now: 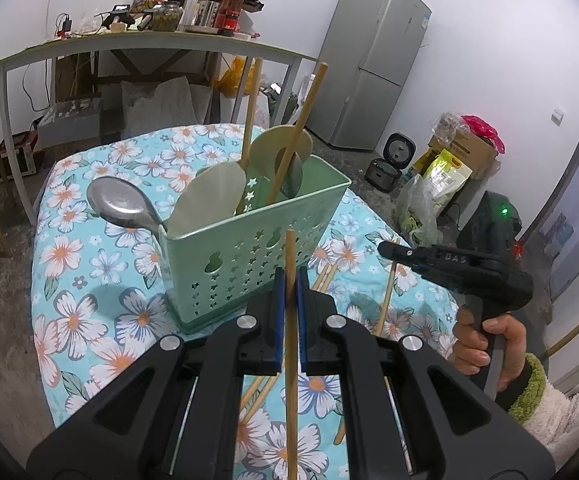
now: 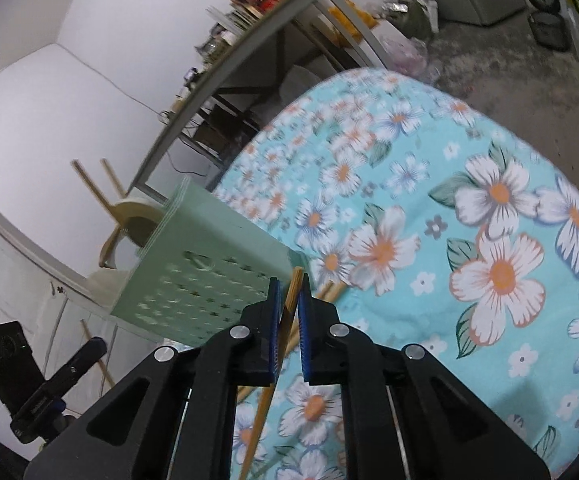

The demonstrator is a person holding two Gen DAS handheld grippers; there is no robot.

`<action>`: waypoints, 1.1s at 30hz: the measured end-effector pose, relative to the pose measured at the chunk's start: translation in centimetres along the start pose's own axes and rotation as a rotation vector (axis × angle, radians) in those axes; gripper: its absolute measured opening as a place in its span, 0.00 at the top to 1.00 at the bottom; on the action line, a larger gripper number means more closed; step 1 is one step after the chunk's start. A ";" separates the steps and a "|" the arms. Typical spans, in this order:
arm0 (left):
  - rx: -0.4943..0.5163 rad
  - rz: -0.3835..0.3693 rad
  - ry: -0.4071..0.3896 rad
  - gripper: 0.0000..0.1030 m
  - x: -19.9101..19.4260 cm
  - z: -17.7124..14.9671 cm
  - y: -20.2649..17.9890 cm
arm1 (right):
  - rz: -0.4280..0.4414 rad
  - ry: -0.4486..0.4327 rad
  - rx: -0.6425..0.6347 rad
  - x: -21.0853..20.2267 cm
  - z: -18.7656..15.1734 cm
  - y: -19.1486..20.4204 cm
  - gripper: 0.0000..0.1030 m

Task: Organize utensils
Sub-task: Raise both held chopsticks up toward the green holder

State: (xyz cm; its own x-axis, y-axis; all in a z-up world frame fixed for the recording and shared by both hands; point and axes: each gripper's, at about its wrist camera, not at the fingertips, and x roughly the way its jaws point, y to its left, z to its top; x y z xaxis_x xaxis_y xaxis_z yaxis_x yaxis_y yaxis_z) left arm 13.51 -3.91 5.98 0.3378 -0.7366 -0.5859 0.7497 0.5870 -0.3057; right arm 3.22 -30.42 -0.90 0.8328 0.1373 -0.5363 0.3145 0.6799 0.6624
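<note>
grippers: black plastic left gripper, right gripper; silver screws; blue pads
marking: "DAS" on the side
sleeve: white fleece; green cuff

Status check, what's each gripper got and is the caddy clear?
Left gripper shut on a chopstick. Right gripper shut on another chopstick. Green caddy holds spoons and two chopsticks. Loose chopsticks beside it, nothing blocking.

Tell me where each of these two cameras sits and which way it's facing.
Left wrist: on the left gripper, shut on a chopstick, facing the green caddy, desk and fridge; right gripper and a hand show.
Right wrist: on the right gripper, shut on a chopstick, tilted, facing the floral cloth; left gripper visible lower left.
Shared: caddy, cloth, desk.
</note>
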 end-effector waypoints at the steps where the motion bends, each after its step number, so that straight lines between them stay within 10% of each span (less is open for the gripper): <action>1: 0.002 -0.001 -0.002 0.95 -0.1 0.0 -0.1 | 0.002 -0.008 -0.011 -0.4 0.1 0.3 0.92; 33: 0.069 -0.048 -0.245 0.95 -8.5 4.5 -3.4 | 0.096 -0.169 -0.135 -8.1 1.6 5.3 0.95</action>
State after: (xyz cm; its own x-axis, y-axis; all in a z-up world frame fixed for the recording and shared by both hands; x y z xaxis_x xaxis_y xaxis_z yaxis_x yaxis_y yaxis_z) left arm 10.64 -1.15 15.42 0.4229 -0.8272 -0.3701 0.8021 0.5317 -0.2719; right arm -1.14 -29.11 7.80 0.9238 0.0915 -0.3719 0.1760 0.7610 0.6244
